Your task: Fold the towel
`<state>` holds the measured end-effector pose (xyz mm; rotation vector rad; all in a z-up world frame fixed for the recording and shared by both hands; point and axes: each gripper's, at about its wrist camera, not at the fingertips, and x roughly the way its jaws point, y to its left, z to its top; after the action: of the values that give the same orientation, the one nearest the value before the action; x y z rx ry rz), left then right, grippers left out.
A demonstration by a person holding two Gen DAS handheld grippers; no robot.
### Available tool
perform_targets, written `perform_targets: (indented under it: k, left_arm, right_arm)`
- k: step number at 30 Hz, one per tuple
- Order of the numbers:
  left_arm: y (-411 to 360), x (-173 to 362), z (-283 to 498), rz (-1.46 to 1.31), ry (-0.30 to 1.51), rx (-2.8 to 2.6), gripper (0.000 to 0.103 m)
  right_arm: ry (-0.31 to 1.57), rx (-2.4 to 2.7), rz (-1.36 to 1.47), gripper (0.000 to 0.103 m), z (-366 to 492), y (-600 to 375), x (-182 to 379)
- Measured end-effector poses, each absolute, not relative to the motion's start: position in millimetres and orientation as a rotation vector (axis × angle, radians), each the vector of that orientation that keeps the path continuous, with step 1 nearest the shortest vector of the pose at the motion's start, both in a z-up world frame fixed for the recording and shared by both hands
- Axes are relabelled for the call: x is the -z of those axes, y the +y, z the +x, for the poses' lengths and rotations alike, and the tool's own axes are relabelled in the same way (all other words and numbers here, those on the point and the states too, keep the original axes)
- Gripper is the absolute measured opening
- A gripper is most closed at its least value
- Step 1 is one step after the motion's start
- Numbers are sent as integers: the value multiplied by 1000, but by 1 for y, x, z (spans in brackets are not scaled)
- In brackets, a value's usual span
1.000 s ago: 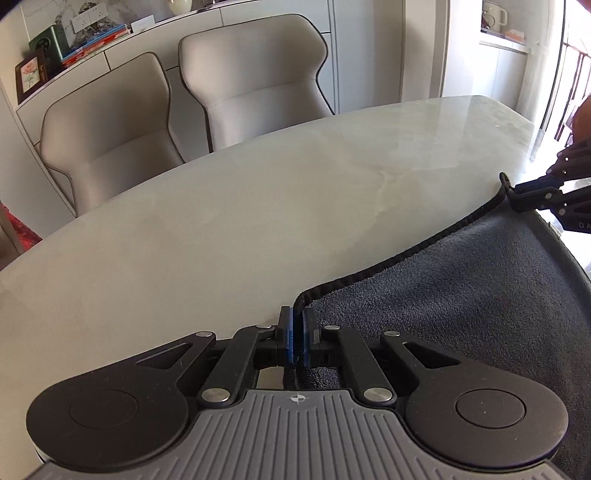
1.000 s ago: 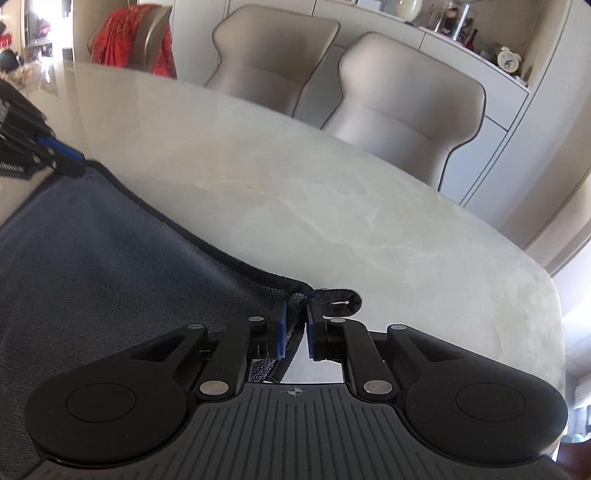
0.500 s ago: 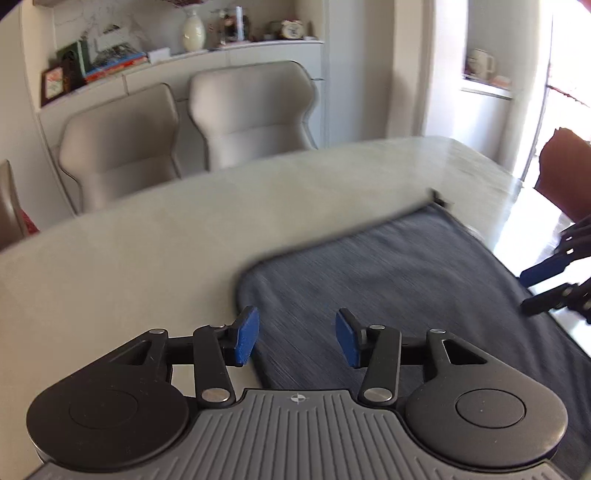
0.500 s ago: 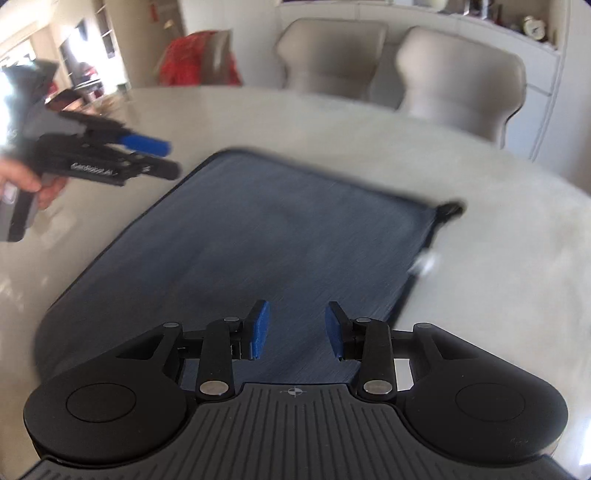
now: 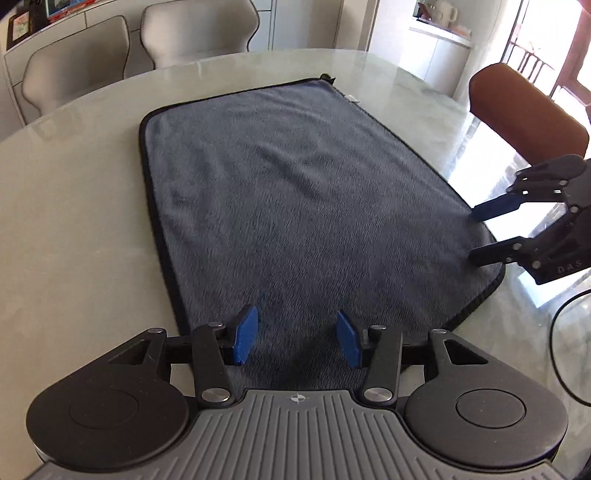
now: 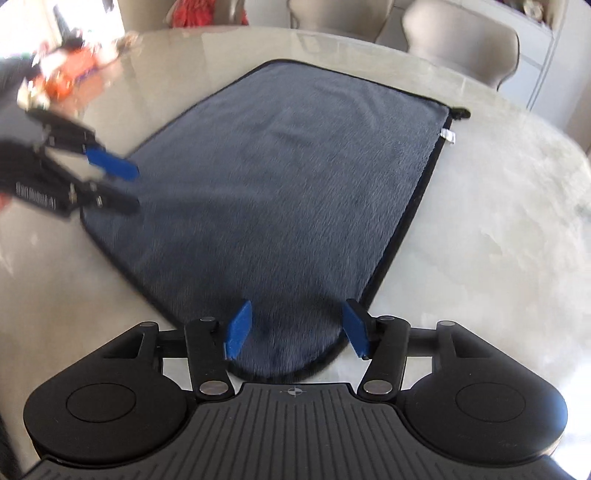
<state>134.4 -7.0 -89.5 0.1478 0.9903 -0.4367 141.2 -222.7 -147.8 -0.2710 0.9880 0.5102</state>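
A dark grey microfibre towel [image 5: 295, 192] with black edging is seen spread flat on a pale marble-look table [image 5: 74, 206]. A small hanging loop [image 5: 327, 77] and a white label [image 6: 448, 136] are visible at its far corner on the right side.

The left gripper [image 5: 297, 338] is held over the near edge of the towel. Its 2 blue-padded fingers [image 5: 244, 334] are spread wide and nothing is held between them. In the right wrist view the left gripper [image 6: 123, 186] is seen at the towel's left edge, blurred, with its jaws apart.

The right gripper [image 6: 295, 328] is likewise held above the towel's near right corner, with its fingers [image 6: 238, 328] well apart and nothing gripped. In the left wrist view the right gripper [image 5: 480, 234] is seen at the towel's right edge, both fingers parted; whether they touch the cloth cannot be told.

2 beige upholstered chairs [image 5: 199, 29] are placed at the far side of the table, and a brown chair [image 5: 524, 107] is seen at its right end. A red cloth [image 6: 192, 14] is draped over something beyond the table.
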Motion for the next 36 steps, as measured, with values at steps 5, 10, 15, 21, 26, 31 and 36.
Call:
perform_targets:
  k: [5,10,15,21,26,31,36]
  left_arm:
    - [-11,89,117,210,986,386,57]
    - [-1,84,104,151,983,310,58]
    - [13,78,88,71,959,206,68]
    - [8,81,74,112,927,210,68]
    - [-2,86,70,176,913,242,69]
    - [-11,90,71,267,916,267,70]
    - [-18,92,69,372,897,267,73]
  right_arm:
    - [1034,-451,-239,87,139,-227,152]
    - [1021,-397,-152,95,135,-228,156]
    - [990,-334,-98,103,123,-230,162]
    - [940,-303,-107,103,118,-231,164]
    - [921,-312,-107,103,117,-233,165]
    - [931,-320,-135,103,114,-232,164]
    - [977,-351,-132,96,115,-234,151]
